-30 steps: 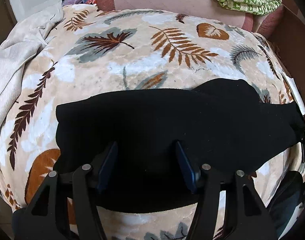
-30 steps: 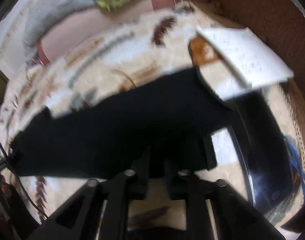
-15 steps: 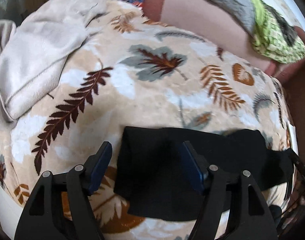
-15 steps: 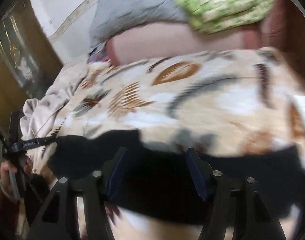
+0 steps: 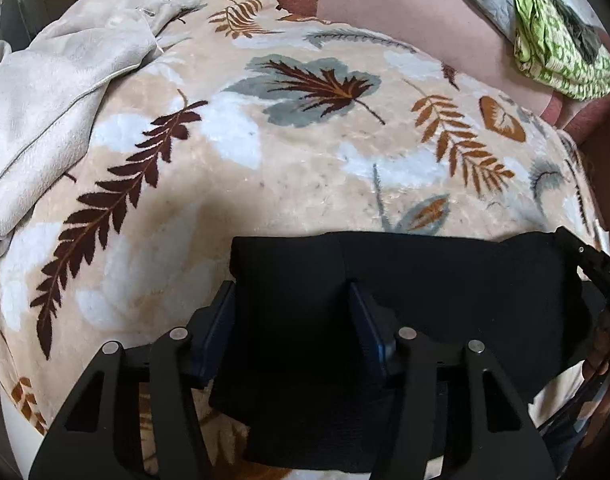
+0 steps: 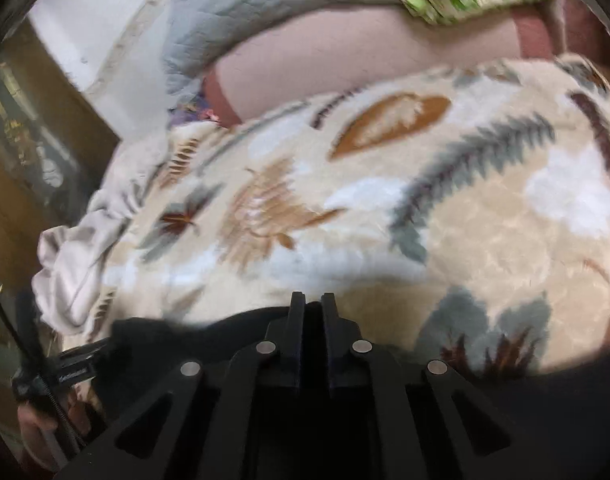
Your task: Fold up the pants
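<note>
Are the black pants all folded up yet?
Partly. The black pants lie doubled into a short band on the leaf blanket. The left gripper is closing around the band's end; the right gripper is shut at the pants' far edge. Probably one more fold remains.

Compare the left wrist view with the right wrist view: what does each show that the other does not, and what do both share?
Only the left wrist view shows the left gripper, jaws closing astride the black pants. Only the right wrist view shows the right gripper shut, and a white wall. Both show the pants, the leaf-print blanket, the green patterned cloth and the beige cloth.
</note>
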`<move>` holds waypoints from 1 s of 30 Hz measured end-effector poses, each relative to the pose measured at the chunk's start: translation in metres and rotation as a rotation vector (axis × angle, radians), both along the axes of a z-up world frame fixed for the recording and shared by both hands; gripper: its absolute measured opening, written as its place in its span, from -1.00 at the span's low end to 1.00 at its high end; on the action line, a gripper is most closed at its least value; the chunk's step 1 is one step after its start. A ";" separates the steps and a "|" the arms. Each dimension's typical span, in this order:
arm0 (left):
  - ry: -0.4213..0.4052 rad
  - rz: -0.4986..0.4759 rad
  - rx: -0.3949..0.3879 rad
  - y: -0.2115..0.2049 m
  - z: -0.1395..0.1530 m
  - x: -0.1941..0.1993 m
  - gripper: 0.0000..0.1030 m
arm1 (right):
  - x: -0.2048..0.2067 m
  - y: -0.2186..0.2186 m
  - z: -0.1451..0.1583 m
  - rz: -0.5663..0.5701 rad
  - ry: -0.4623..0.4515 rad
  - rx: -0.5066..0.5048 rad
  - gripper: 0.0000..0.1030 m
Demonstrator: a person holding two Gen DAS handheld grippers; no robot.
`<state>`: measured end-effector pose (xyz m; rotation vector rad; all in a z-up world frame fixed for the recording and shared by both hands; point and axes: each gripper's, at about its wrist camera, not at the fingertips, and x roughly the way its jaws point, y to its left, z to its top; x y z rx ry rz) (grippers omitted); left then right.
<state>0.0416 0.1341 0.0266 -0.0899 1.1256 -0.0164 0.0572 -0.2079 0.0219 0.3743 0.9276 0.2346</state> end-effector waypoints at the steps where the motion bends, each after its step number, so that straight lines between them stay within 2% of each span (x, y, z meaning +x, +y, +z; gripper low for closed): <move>1: 0.003 0.008 -0.002 0.000 -0.002 0.000 0.07 | 0.003 0.005 -0.008 -0.001 0.022 -0.019 -0.88; 4: 0.002 0.009 -0.002 0.002 0.004 -0.002 0.07 | 0.004 0.012 -0.015 0.008 0.025 -0.068 -0.82; 5: -0.003 0.013 -0.001 0.003 0.009 -0.004 0.07 | 0.001 0.010 -0.010 0.005 0.021 -0.068 -0.68; 7: -0.022 0.020 0.008 0.003 0.021 -0.008 0.07 | -0.010 0.006 0.007 0.000 0.000 -0.074 -0.56; 9: -0.064 0.004 -0.013 0.000 0.036 -0.015 0.07 | -0.030 0.003 0.027 0.024 -0.051 -0.096 -0.22; 11: -0.090 -0.027 -0.029 -0.010 0.047 -0.022 0.07 | -0.052 0.003 0.042 0.055 -0.080 -0.101 -0.07; 15: -0.081 -0.112 -0.037 -0.040 0.045 -0.035 0.08 | -0.085 0.027 0.036 0.155 -0.056 -0.129 -0.07; 19: -0.028 -0.161 -0.040 -0.064 0.023 -0.044 0.08 | -0.098 0.045 0.009 0.166 -0.010 -0.215 -0.08; 21: -0.038 -0.172 0.001 -0.072 0.014 -0.049 0.15 | -0.104 0.047 -0.008 0.157 0.021 -0.225 -0.07; 22: -0.051 -0.186 0.028 -0.077 0.012 -0.052 0.26 | -0.109 0.047 -0.010 0.152 0.000 -0.230 -0.07; 23: -0.061 -0.212 0.045 -0.082 0.011 -0.054 0.42 | -0.113 0.047 -0.009 0.152 -0.015 -0.235 -0.07; 24: -0.060 -0.230 0.049 -0.085 0.011 -0.055 0.48 | -0.114 0.046 -0.007 0.160 -0.004 -0.235 -0.08; 26: -0.056 -0.232 0.033 -0.087 0.016 -0.055 0.49 | -0.117 0.037 0.003 0.153 0.007 -0.216 -0.11; 30: -0.072 -0.245 -0.059 -0.092 0.033 -0.054 0.49 | -0.135 -0.014 0.033 0.011 -0.033 -0.209 -0.07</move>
